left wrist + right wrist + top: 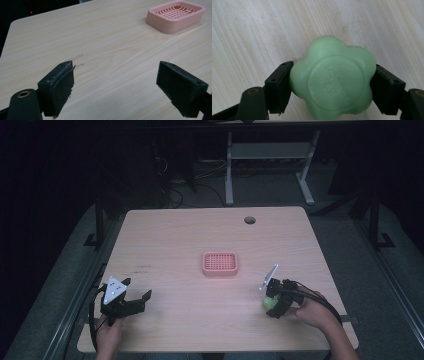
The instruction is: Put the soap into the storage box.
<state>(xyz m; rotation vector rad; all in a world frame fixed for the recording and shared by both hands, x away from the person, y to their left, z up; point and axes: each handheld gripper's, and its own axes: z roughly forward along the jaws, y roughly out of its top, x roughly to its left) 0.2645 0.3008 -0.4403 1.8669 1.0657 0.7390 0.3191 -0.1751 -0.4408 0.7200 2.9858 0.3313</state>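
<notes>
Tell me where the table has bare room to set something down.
Bare table all round the pink soap dish: the far strip toward the cable hole, and the near stretch between the left gripper and the right gripper, which grips the green soap.

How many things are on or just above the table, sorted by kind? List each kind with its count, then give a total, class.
Soap dish, pink: 1
Soap, green, flower-shaped, held in the right gripper: 1
Grippers, the left gripper open and holding nothing: 2
Total: 4
</notes>
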